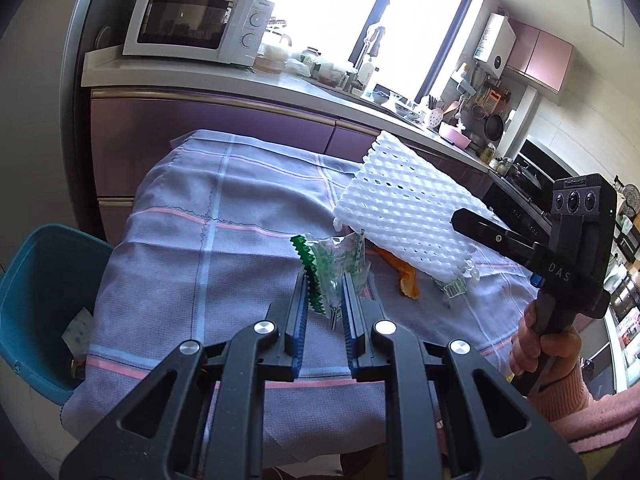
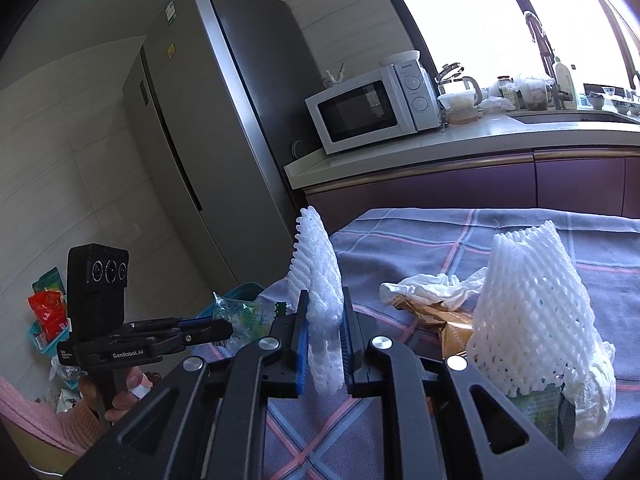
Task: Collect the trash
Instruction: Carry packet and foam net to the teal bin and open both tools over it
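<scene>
Left tool [image 1: 324, 300] grips a green wrapper [image 1: 328, 268]; right tool [image 2: 325, 344] grips foam netting [image 2: 318, 280]. Risk: thin edge-holds may slip short of the bin [image 1: 36, 264].

In the left wrist view, the black handle of the right tool [image 1: 476, 229] bore the pale letters "DAS" along its side. In the right wrist view, the body of the left tool [image 2: 224, 326] carried "GenRobot.AI" in white, with a small white label beside it too fine to read. The brand on the microwave [image 2: 372, 110] and the stickers on the fridge [image 2: 224, 92] were illegible.
</scene>
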A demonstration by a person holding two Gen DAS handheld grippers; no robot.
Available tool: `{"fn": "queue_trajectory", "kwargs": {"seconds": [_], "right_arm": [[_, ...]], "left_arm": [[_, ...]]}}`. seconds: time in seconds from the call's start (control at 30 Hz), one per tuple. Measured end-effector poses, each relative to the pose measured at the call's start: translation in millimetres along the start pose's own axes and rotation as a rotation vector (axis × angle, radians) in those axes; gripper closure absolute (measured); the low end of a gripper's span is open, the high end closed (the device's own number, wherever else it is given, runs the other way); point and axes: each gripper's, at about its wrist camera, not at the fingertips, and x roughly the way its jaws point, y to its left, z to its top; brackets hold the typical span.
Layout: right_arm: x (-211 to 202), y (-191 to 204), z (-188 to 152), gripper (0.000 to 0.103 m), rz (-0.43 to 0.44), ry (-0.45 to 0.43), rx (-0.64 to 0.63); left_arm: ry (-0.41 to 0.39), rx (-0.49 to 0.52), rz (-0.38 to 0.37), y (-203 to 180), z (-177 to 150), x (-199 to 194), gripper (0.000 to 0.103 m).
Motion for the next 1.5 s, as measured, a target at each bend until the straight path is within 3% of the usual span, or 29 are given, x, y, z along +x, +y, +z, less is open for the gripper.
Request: {"fn": "queue_trajectory", "kwargs": {"seconds": [0.43,0.97,1.5], "right_arm": [[41,25,7,0.09,0.089,0.066,-0.023],[123,85,17,0.09,0.213,0.189,-0.092],[204,129,18,0.089,0.241,0.308,-0.117]], "left_arm": [[-0.066,-0.054,0.092,34,-5,-41,0.086],[-0.146,-0.201,0.309,117,-14,-97,0.086],[-0.089,-0.301,0.433,189,-31,-88,0.086]]}}
